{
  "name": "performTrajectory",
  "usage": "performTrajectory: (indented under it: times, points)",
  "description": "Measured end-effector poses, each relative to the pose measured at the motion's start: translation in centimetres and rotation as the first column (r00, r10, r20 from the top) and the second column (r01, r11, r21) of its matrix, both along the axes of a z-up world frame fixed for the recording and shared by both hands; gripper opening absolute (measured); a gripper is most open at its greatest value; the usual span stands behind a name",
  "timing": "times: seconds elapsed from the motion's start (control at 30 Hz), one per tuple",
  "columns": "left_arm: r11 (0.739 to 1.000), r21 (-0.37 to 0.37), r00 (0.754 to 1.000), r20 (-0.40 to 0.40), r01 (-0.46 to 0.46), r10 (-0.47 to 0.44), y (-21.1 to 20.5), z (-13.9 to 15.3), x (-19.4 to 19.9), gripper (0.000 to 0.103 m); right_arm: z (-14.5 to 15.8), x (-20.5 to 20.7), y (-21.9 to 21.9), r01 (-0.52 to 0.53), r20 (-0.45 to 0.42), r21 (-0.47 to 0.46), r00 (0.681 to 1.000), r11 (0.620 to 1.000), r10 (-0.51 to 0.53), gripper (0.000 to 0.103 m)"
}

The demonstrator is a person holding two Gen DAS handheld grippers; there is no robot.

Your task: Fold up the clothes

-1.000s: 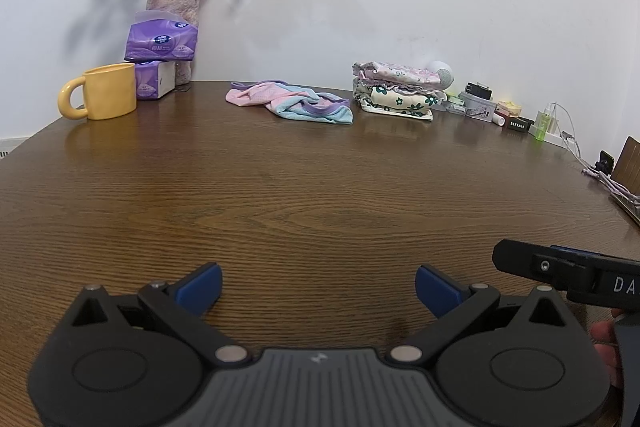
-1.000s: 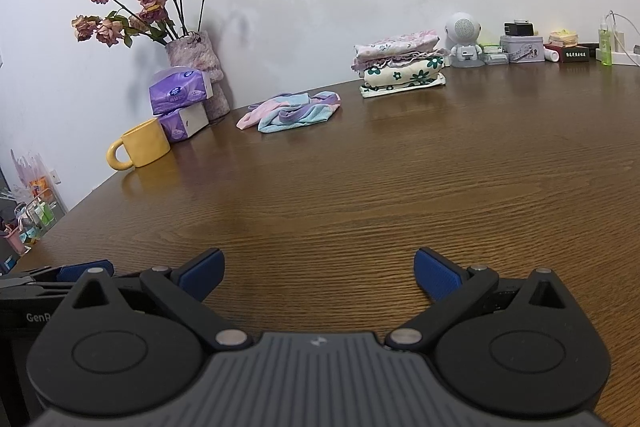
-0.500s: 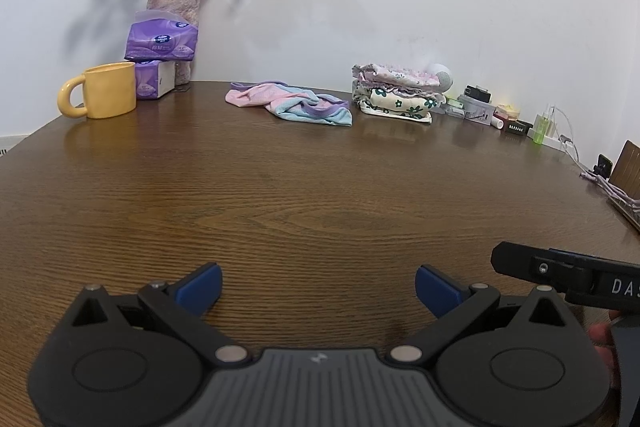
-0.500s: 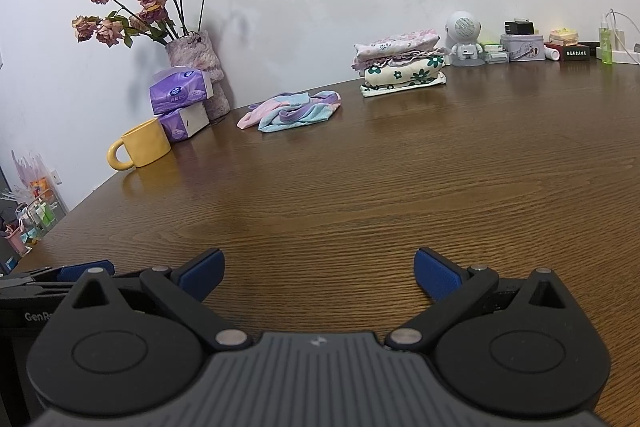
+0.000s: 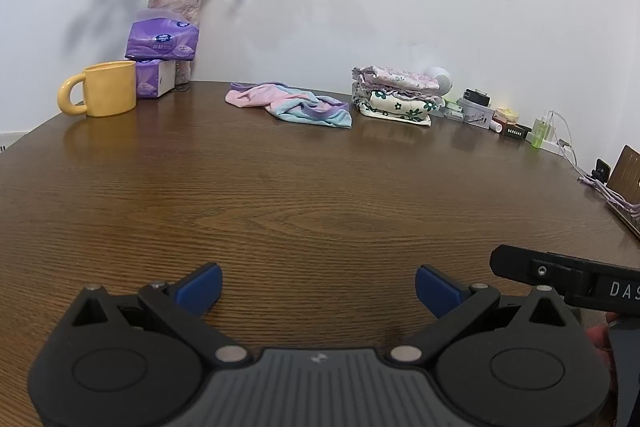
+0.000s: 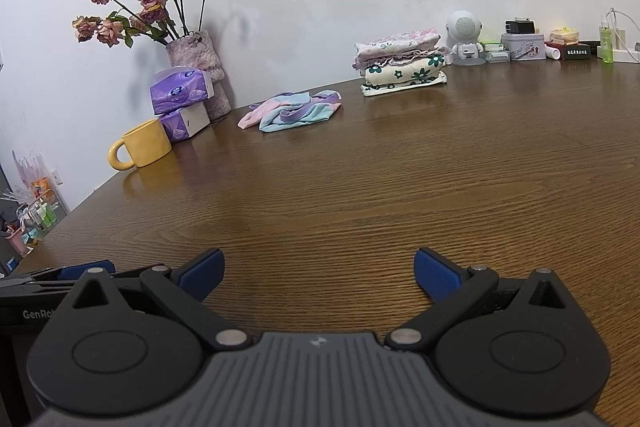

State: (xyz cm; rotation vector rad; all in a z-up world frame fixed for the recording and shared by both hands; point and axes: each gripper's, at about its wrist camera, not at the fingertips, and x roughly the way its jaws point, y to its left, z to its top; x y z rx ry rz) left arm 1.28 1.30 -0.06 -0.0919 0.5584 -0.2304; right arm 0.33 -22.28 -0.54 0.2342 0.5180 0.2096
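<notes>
left tongs [image 5: 318,285] spread wide, grasping nothing, low over bare worktop [image 5: 320,195] | right tongs [image 6: 318,269] likewise released, alongside | both likely staged to reach out | crumpled pastel garment [image 5: 294,103] unfolded, far back near wall | folded floral stack [image 5: 396,95] just right of it, probably finished pieces

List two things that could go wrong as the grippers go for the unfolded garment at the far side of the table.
1. The crumpled pastel garment lies close beside the folded stack; a wide grab by the open right gripper might snag or topple it.
2. The yellow mug stands to the garment's left; the open left gripper could knock it when spreading the cloth.
</notes>
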Motion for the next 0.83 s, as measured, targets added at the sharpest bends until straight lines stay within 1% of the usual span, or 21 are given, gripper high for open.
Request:
performTrajectory:
  times: [0.37, 0.83]
  points:
    - [1.000, -0.008, 1.000, 0.001, 0.000, 0.000, 0.01, -0.02, 0.04, 0.103, 0.10, 0.03, 0.01, 0.001, -0.003, -0.003, 1.000, 1.000, -0.001, 0.103]
    - [1.000, 0.002, 1.000, 0.000, 0.000, 0.000, 0.08, 0.00, 0.02, 0.103, 0.13, 0.08, -0.09, -0.006, -0.004, 0.000, 1.000, 1.000, 0.006, 0.103]
